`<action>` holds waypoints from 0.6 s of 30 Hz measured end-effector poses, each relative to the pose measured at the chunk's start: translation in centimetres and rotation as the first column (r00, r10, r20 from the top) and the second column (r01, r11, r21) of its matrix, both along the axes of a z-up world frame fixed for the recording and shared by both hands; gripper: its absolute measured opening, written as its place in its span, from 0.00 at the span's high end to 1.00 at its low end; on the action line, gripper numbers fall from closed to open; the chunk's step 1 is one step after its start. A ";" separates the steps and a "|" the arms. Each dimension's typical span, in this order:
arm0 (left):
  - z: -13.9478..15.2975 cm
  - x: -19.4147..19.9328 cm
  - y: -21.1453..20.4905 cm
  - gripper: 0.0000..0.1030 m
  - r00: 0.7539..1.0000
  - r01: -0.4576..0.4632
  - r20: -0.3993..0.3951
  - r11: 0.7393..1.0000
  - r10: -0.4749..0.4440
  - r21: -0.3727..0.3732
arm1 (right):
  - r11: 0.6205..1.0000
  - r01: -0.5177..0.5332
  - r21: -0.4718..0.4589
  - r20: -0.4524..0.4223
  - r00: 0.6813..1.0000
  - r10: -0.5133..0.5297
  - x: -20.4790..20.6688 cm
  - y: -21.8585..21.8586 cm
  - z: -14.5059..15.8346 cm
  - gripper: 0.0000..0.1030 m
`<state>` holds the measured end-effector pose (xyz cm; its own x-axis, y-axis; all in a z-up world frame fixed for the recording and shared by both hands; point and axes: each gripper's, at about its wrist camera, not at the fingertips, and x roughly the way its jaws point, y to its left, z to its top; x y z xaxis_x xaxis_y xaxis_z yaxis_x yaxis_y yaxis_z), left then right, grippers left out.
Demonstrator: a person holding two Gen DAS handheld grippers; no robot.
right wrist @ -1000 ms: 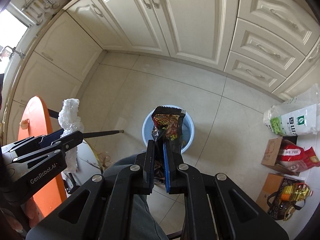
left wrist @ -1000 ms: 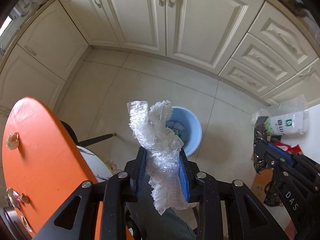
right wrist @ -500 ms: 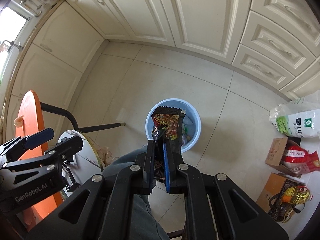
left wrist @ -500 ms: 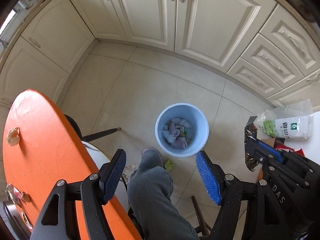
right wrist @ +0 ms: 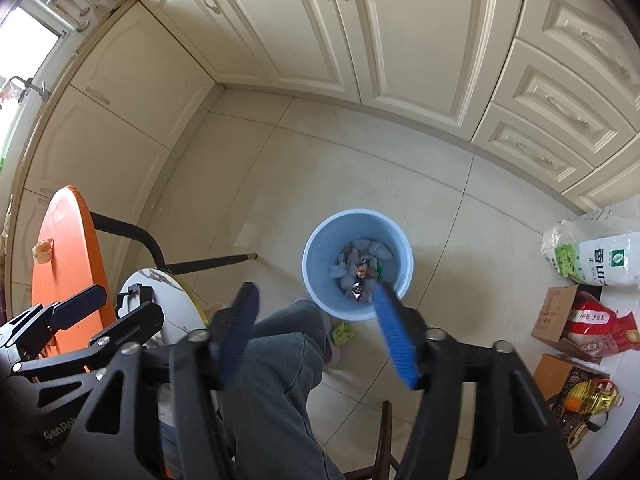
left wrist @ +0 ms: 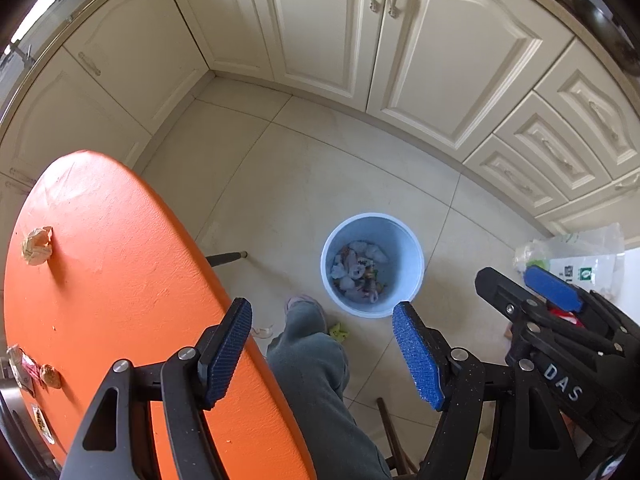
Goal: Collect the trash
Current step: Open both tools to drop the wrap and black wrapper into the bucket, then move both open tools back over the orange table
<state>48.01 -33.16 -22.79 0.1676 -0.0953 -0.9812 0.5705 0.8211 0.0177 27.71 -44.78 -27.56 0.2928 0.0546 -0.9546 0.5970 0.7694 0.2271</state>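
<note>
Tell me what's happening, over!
Left gripper open, empty. Right gripper jaws just opened, snack wrapper in blue bin. Crumpled paper on orange table. Nothing blocking.

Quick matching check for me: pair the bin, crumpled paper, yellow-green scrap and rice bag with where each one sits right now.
Things:
1. bin
2. crumpled paper
3. yellow-green scrap
4. rice bag

Places:
A. on the orange table
B. on the floor beside the person's foot
C. on the floor at far right, above a cardboard box
D. on the floor, centre, holding trash

Pairs: 1-D, 2-A, 3-B, 4-C
</note>
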 end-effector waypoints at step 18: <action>6.3 -4.9 9.1 0.33 0.998 -0.039 0.040 0.994 0.043 -0.100 | 0.996 0.087 -0.024 0.096 0.992 -0.085 -4.5 2.3 5.2 0.15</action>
<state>43.10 -24.06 -16.53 0.2139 -0.1837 -0.9594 0.5366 0.8428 -0.0418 23.17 -42.49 -22.34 0.3848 -0.0010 -0.9230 0.6379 0.7231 0.2651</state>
